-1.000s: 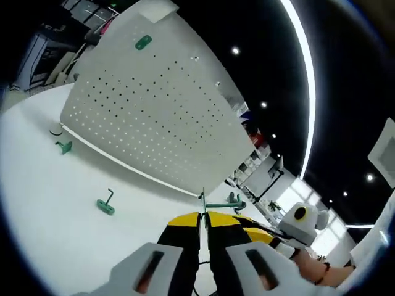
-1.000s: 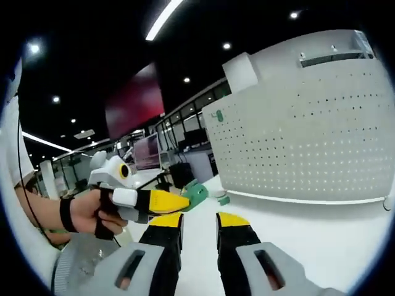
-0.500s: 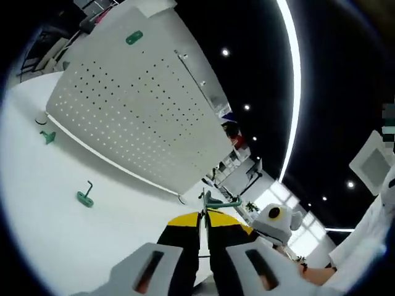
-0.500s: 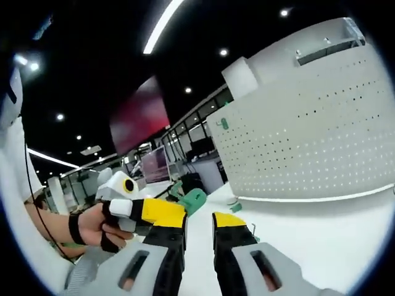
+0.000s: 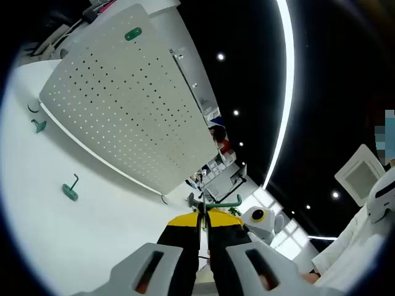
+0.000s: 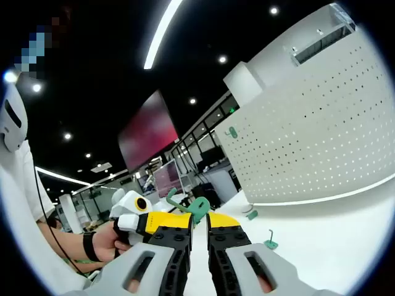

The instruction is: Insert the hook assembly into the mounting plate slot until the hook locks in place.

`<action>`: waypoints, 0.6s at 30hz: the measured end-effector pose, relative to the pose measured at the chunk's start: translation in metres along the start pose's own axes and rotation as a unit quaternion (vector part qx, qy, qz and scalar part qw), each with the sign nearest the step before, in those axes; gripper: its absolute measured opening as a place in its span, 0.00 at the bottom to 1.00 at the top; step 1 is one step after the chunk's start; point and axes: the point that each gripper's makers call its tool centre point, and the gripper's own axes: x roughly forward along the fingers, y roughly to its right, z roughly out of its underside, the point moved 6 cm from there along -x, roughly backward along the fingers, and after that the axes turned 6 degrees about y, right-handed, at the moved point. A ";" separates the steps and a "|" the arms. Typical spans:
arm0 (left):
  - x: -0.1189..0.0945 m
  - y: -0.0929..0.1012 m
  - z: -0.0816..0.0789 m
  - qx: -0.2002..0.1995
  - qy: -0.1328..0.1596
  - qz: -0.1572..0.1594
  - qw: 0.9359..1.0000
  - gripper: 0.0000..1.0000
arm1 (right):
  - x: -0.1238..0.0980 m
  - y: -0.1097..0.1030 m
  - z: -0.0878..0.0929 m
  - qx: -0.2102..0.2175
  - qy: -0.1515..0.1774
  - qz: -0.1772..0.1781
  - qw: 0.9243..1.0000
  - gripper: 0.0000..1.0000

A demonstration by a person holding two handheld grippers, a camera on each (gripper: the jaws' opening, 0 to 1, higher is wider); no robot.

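The white pegboard (image 5: 129, 105) stands on the table with one green hook (image 5: 133, 34) mounted near its top. My left gripper (image 5: 203, 216) is shut on a green hook assembly (image 5: 213, 201), held in the air off the board's near corner. In the right gripper view the pegboard (image 6: 308, 123) fills the right side. There the left gripper (image 6: 154, 221) comes in from the left with the hook assembly (image 6: 196, 206) right at the tips of my right gripper (image 6: 199, 223). Its jaws stand close together with a thin gap; whether they pinch the hook is unclear.
Two loose green hooks (image 5: 70, 190) (image 5: 39, 125) lie on the white table (image 5: 74, 246) before the board; they appear as hooks (image 6: 270, 242) (image 6: 251, 214) in the right gripper view. A person's hand (image 6: 102, 243) holds the left gripper. An office hall lies behind.
My right gripper's jaws have narrowed from a wide gap to a thin one while the left gripper brought the hook assembly to their tips. Both views have tilted upward.
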 end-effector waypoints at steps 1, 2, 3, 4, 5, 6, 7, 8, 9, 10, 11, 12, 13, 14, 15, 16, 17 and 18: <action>0.000 0.001 0.000 0.000 0.000 0.004 1.000 0.03 | -0.001 0.000 0.000 0.014 -0.001 0.000 1.000 0.06; 0.000 0.001 -0.001 -0.008 -0.001 0.011 1.000 0.03 | -0.001 0.000 -0.001 0.017 0.000 -0.004 1.000 0.06; 0.000 0.002 -0.001 -0.014 0.000 0.015 1.000 0.03 | -0.001 0.000 -0.002 0.020 0.008 -0.008 1.000 0.06; 0.000 0.002 -0.001 -0.019 0.001 0.020 1.000 0.03 | 0.000 -0.001 -0.002 0.028 0.011 -0.010 0.999 0.06; 0.000 0.002 -0.001 -0.026 0.000 0.024 0.999 0.03 | 0.000 -0.001 -0.002 0.035 0.014 -0.011 0.999 0.06; 0.000 0.003 -0.002 -0.035 0.001 0.029 0.999 0.03 | 0.001 -0.003 -0.003 0.059 0.023 -0.018 0.998 0.05; 0.000 0.003 -0.002 -0.036 0.002 0.031 0.999 0.03 | 0.001 -0.003 -0.004 0.065 0.023 -0.021 0.997 0.04; -0.001 0.004 -0.002 -0.035 0.001 0.033 0.999 0.03 | 0.001 -0.003 -0.004 0.073 0.023 -0.019 0.997 0.04; -0.001 0.004 -0.002 -0.036 0.001 0.034 0.999 0.03 | 0.002 -0.004 -0.004 0.077 0.023 -0.020 0.997 0.04; 0.000 0.004 -0.003 -0.039 0.000 0.036 0.999 0.03 | 0.002 -0.004 -0.004 0.079 0.024 -0.020 0.996 0.03; 0.000 0.003 -0.003 -0.039 0.000 0.035 0.999 0.04 | 0.003 -0.004 -0.003 0.082 0.024 -0.019 0.996 0.03; 0.000 0.003 -0.003 -0.037 -0.001 0.036 0.999 0.04 | 0.003 -0.004 -0.003 0.091 0.025 -0.016 0.995 0.03; -0.001 0.003 -0.003 -0.032 -0.003 0.037 0.999 0.05 | 0.004 -0.005 -0.003 0.098 0.026 -0.016 0.995 0.02; 0.000 0.002 -0.004 -0.031 -0.004 0.034 0.999 0.06 | 0.005 -0.007 -0.003 0.104 0.028 -0.024 0.994 0.01; 0.000 0.001 -0.003 -0.031 -0.005 0.033 0.999 0.07 | 0.005 -0.007 -0.003 0.104 0.025 -0.020 0.994 0.00; 0.000 0.001 -0.003 -0.032 -0.008 0.033 0.999 0.07 | 0.005 -0.007 -0.002 0.107 0.023 -0.018 0.994 0.00; -0.001 0.000 -0.003 -0.036 -0.007 0.032 0.999 0.08 | 0.006 -0.007 -0.002 0.111 0.022 -0.017 0.993 0.00; -0.001 0.000 -0.003 -0.038 -0.007 0.034 0.999 0.08 | 0.005 -0.008 -0.002 0.118 0.020 -0.019 0.993 0.00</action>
